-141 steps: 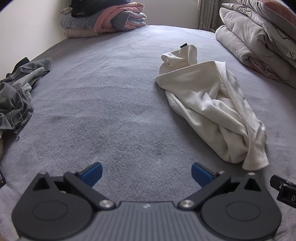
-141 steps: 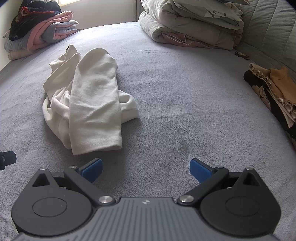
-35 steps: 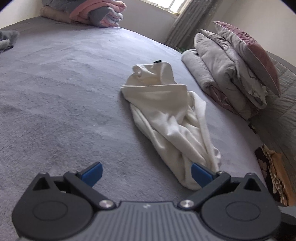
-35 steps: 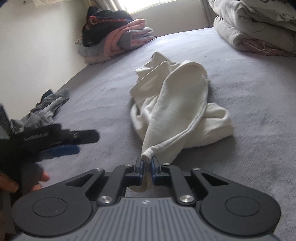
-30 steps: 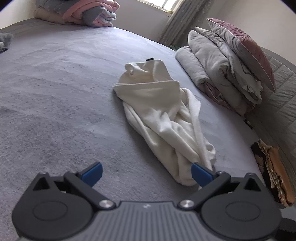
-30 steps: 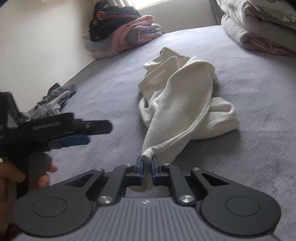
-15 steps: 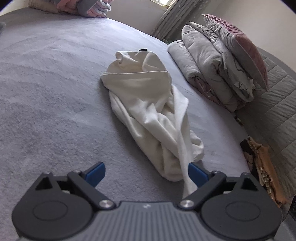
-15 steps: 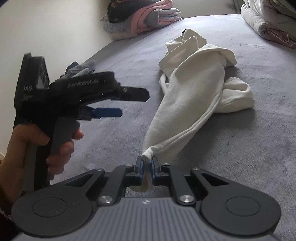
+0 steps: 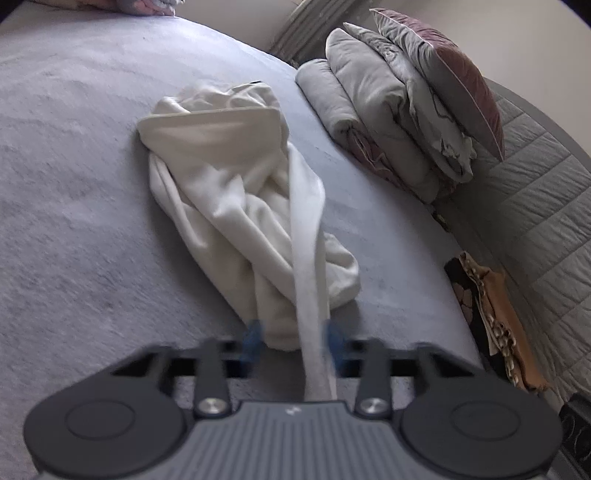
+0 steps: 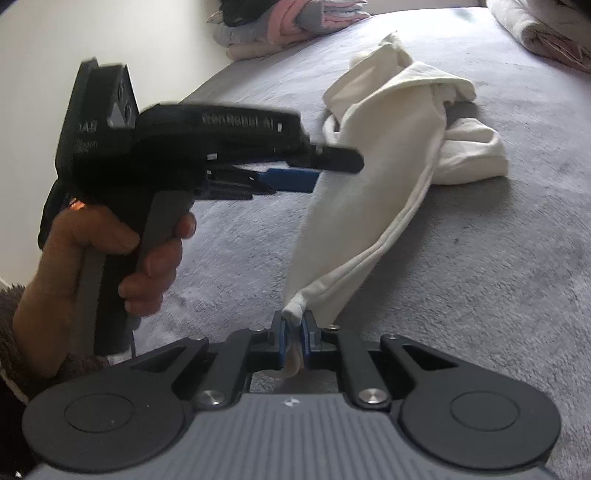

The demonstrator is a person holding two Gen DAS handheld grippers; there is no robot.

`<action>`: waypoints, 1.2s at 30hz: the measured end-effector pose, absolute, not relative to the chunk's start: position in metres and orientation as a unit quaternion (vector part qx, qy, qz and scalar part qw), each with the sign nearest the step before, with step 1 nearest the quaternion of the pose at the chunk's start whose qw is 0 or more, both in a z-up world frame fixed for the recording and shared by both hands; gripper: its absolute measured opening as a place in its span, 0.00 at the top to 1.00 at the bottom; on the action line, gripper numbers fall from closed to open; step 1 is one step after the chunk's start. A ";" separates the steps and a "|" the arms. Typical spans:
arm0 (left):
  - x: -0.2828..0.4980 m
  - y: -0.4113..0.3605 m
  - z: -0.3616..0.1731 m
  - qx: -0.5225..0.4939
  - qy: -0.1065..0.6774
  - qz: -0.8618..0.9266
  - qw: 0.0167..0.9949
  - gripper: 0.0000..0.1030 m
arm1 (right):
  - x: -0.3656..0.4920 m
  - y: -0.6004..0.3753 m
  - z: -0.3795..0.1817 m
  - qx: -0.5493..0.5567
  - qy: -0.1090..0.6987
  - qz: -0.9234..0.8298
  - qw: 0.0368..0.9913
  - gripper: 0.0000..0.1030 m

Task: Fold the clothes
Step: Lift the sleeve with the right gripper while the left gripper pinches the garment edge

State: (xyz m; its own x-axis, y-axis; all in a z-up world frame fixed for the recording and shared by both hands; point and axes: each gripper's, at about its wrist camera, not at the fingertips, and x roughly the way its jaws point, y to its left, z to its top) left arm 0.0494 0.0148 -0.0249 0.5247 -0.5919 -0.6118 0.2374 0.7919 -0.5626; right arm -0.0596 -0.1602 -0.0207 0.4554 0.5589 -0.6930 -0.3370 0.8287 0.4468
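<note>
A crumpled white garment (image 9: pixel 221 177) lies on the grey bed cover (image 9: pixel 74 184). My right gripper (image 10: pixel 293 332) is shut on a bunched corner of the white garment (image 10: pixel 388 147), and its jaws are easing open a little. From that corner a taut strip (image 9: pixel 306 240) runs up to the left wrist camera. My left gripper (image 9: pixel 291 339) is blurred as its jaws close; the strip lies between them against the right pad, the left pad still apart. In the right wrist view the left gripper (image 10: pixel 336 171) sits in a person's hand (image 10: pixel 110 251), beside the raised cloth.
Folded grey bedding (image 9: pixel 388 122) with a mauve pillow (image 9: pixel 443 74) is stacked at the far right by a quilted headboard (image 9: pixel 535 184). A brown patterned garment (image 9: pixel 487 306) lies at the right edge. A pile of folded clothes (image 10: pixel 288 26) sits in the far corner.
The left gripper has moved in over the garment's near end and its jaws have come in from wide open around the raised strip. The right gripper keeps its hold on the corner.
</note>
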 end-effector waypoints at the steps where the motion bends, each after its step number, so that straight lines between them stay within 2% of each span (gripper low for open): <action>1: 0.049 0.014 -0.026 -0.215 0.420 -0.247 0.846 0.98 | -0.058 -0.164 -0.021 0.130 0.452 0.261 0.843 0.84; 6: 0.044 0.010 -0.019 -0.201 0.403 -0.254 0.856 0.98 | -0.055 -0.188 -0.013 0.165 0.451 0.240 0.844 0.69; 12: 0.031 0.005 -0.010 -0.177 0.382 -0.284 0.861 0.98 | -0.048 -0.220 -0.001 0.199 0.418 0.186 0.867 0.59; 23: 0.003 -0.014 -0.006 -0.139 0.384 -0.342 0.846 0.99 | -0.010 -0.240 -0.001 0.288 0.378 0.133 0.870 0.56; 36: -0.015 -0.004 -0.011 -0.128 0.406 -0.393 0.815 0.99 | 0.026 -0.224 -0.015 0.323 0.387 0.112 0.856 0.56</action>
